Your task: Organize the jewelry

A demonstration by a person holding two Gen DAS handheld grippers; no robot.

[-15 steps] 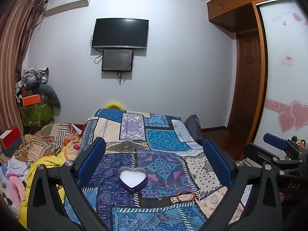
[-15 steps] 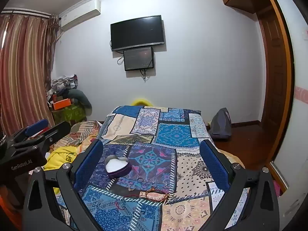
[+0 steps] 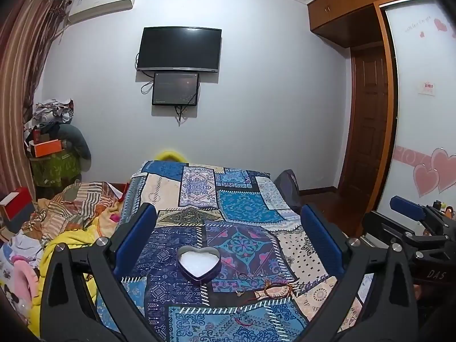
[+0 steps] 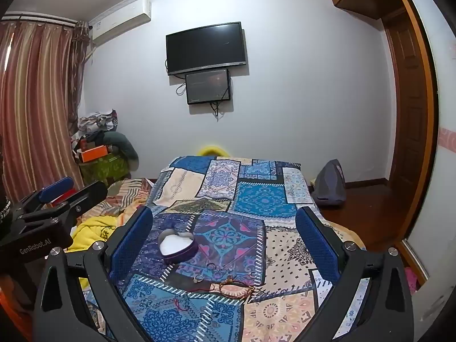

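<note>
A heart-shaped purple jewelry box (image 3: pixel 199 265) with a white lining lies open on the patchwork cloth (image 3: pixel 245 208); it also shows in the right wrist view (image 4: pixel 177 245). A red-brown cord bracelet (image 3: pixel 278 287) and a small ring (image 3: pixel 238 292) lie near it; in the right wrist view the bracelet (image 4: pixel 235 287) and rings (image 4: pixel 198 279) lie in front of the box. My left gripper (image 3: pixel 228 242) is open and empty above the box. My right gripper (image 4: pixel 223 242) is open and empty above the jewelry.
The cloth covers a table (image 4: pixel 285 307). A heap of bedding (image 3: pixel 65 222) lies at the left. A grey bag (image 4: pixel 329 182) sits on the wooden floor at the right. A wardrobe and door (image 3: pixel 367 131) stand at the right.
</note>
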